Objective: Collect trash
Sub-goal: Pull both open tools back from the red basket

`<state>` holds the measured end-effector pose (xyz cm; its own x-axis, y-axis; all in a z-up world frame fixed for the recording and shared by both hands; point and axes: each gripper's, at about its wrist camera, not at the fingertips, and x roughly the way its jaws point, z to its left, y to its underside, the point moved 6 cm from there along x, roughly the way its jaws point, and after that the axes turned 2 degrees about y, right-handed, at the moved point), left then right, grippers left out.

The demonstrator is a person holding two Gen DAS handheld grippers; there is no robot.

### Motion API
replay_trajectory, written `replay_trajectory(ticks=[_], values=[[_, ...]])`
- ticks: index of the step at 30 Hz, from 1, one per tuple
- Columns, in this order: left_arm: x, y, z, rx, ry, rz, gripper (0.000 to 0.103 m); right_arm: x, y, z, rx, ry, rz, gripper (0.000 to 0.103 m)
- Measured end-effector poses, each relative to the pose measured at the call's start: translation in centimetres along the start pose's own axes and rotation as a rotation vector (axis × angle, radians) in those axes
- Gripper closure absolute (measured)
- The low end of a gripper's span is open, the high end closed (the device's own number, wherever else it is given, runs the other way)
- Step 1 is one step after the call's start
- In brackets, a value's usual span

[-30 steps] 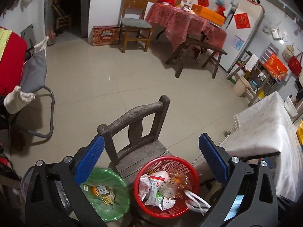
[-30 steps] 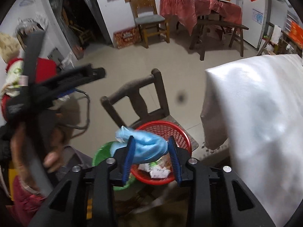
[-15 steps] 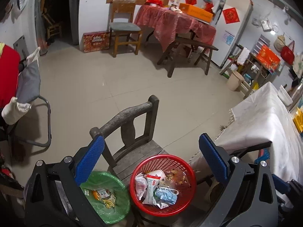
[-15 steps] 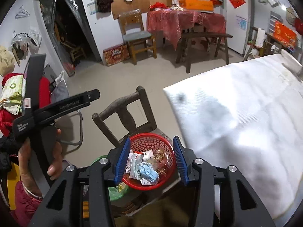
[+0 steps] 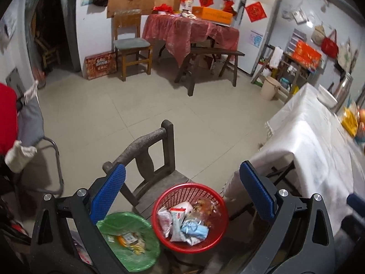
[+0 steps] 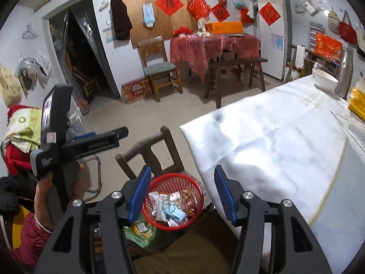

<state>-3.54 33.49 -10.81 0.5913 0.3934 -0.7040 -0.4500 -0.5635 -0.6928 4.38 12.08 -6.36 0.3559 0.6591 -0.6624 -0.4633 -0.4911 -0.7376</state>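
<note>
A red mesh basket [image 5: 219,199] stands on a dark wooden chair [image 5: 146,143] and holds wrappers and a blue face mask [image 5: 195,227]. A green bin [image 5: 146,246] with scraps sits to its left. My left gripper [image 5: 180,194] is open and empty above both. In the right wrist view the red basket [image 6: 198,188] with the mask [image 6: 173,213] lies below my right gripper [image 6: 182,193], which is open and empty. The green bin [image 6: 142,230] shows partly behind its left finger. The left gripper's body [image 6: 75,143] is at the left there.
A table with a white cloth [image 6: 273,141] stands right of the chair, with a white bowl [image 6: 324,80], a metal flask [image 6: 344,73] and yellow packets [image 6: 357,105] at its far end. A folding chair [image 5: 34,123] is at the left. A red-covered table [image 5: 189,32] stands at the back.
My right gripper opened and let the blue mask fall into the red basket, then drew back and up. My left gripper stayed open and rose a little.
</note>
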Motion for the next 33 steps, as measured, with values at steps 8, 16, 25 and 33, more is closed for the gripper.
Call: replay_trajectory(ticks=[8, 16, 25, 33], values=[[-3.4, 3.0, -0.4, 0.094, 0.021, 0.069, 0.007, 1.1, 3.8, 2.3, -0.03, -0.051, 0.067, 0.038], [-1.3, 7.6, 1.2, 0.071, -0.021, 0.098, 0.007, 4.9, 7.4, 3.4, -0.06, 0.01, 0.194, 0.037], [2.9, 9.5, 1.0, 0.045, -0.02, 0.181, 0.007, 9.6, 9.5, 2.3, -0.038, 0.092, 0.322, 0.037], [3.1, 9.9, 0.4, 0.08, -0.039, 0.184, 0.007, 12.0, 10.6, 2.7, -0.058, 0.103, 0.382, 0.037]])
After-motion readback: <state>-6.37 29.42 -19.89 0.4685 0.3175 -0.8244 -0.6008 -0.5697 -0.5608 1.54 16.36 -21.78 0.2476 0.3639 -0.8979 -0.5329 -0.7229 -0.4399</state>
